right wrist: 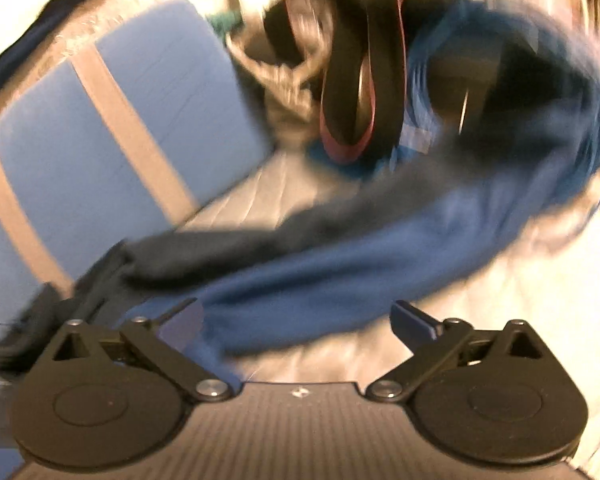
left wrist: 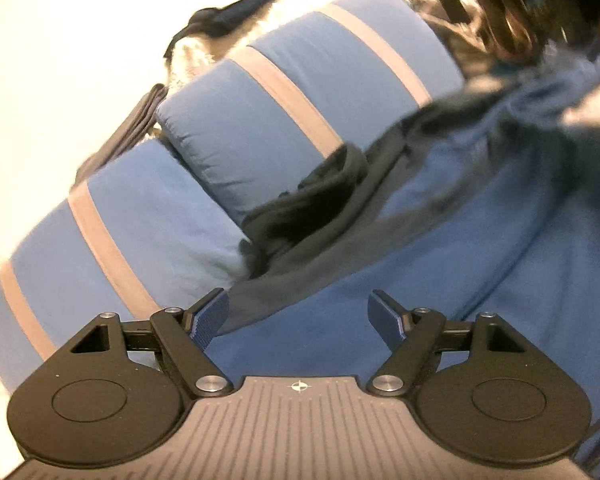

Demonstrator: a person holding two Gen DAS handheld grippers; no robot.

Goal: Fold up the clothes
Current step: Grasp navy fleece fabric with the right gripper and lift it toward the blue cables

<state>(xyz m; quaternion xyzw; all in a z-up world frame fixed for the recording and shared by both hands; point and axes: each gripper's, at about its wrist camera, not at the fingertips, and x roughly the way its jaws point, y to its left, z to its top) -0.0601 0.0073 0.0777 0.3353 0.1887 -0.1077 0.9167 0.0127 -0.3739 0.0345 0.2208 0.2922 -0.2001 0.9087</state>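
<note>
A blue garment (left wrist: 440, 280) with a dark grey collar or lining (left wrist: 320, 216) lies spread on a pale bed. My left gripper (left wrist: 298, 312) is open just above its blue cloth, fingers apart and empty. In the right wrist view the same blue garment (right wrist: 340, 280) stretches across the bed, blurred by motion. My right gripper (right wrist: 296, 320) is open over its lower edge, holding nothing.
Two blue pillows with tan stripes (left wrist: 300, 92) (right wrist: 112, 120) lie at the left. A heap of other clothes, black, maroon-edged and grey (right wrist: 352, 80), sits at the back. The pale quilted bed cover (right wrist: 260, 200) shows between them.
</note>
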